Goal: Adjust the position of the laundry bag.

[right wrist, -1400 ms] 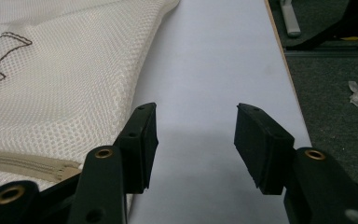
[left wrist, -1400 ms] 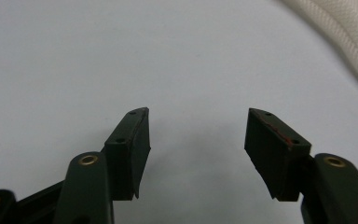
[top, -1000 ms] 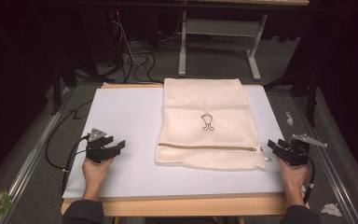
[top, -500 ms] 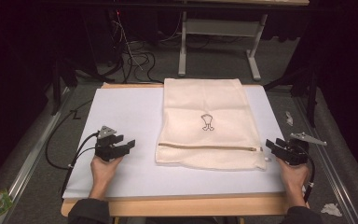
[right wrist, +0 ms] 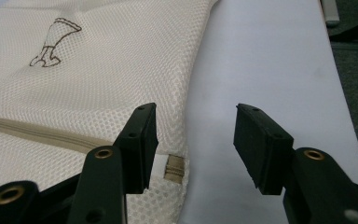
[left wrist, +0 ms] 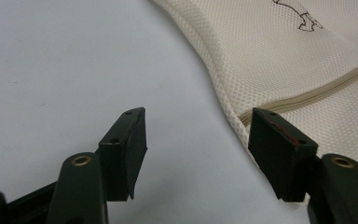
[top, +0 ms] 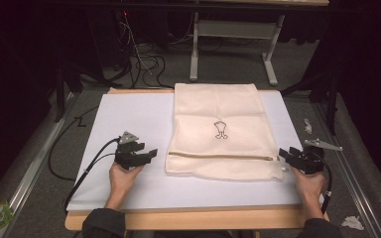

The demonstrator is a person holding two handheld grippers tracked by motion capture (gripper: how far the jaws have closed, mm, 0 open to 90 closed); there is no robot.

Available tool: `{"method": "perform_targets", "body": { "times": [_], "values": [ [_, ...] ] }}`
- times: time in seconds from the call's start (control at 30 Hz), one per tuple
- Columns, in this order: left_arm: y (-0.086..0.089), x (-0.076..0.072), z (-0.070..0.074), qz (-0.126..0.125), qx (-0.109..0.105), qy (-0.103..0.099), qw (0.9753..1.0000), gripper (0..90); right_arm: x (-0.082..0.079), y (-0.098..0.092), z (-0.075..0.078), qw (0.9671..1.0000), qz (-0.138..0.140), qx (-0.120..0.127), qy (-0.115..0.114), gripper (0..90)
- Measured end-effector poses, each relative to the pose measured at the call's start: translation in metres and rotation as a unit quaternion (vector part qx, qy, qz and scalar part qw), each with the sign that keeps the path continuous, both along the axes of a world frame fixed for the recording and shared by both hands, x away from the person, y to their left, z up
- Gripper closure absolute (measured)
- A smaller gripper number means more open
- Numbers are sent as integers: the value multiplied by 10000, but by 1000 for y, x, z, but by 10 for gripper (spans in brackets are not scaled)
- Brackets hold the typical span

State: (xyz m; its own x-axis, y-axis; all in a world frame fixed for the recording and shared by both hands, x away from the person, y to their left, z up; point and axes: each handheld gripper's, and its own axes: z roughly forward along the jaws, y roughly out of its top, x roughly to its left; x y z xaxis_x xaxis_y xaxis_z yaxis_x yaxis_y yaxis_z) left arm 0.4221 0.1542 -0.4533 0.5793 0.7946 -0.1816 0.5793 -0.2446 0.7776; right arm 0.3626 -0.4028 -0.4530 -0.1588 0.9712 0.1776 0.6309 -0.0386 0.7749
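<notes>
A cream mesh bag (top: 218, 129) lies flat on the white sheet (top: 129, 119) that covers the worktop (top: 188, 218), toward the right half of that sheet, its far edge reaching the sheet's far edge. The bag is a tall rectangle of fine honeycomb netting with a stitched hem all round. A tan zipper (top: 223, 156) runs straight across it near the edge closest to the person, and a small dark outline emblem (top: 220, 130) sits about in the bag's middle. In the right gripper view the zipper (right wrist: 37, 133) ends at a short ribbed tab (right wrist: 173, 168) tucked at the bag's corner, and the emblem (right wrist: 53, 42) shows as a thin brown line drawing.

The left tongs (top: 140, 154) rest on the bare sheet just beside the bag's left edge, level with the zipper, held by the left hand (top: 121, 176). In the left gripper view they (left wrist: 198, 149) stand wide open with nothing between them, one jaw over the sheet, the other over the bag's hem where the zipper (left wrist: 307, 95) begins.

The right tongs (top: 291, 156) sit at the bag's right near corner, gripped by the right hand (top: 310, 183). In the right gripper view they (right wrist: 196, 140) gape wide and hold nothing, one jaw above the mesh (right wrist: 98, 79) by the tab, the other above the sheet (right wrist: 270, 60).
</notes>
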Motion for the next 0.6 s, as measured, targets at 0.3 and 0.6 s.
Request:
{"method": "perform_targets", "body": {
  "times": [0.3,0.6],
  "values": [
    [-27,7,3,-220,-26,134,9997,354,7,6,3,9998,106,-30,179,478],
    [-38,12,-1,-228,-63,292,9993,336,15,13,5,9993,196,-71,326,463]
  ]
}}
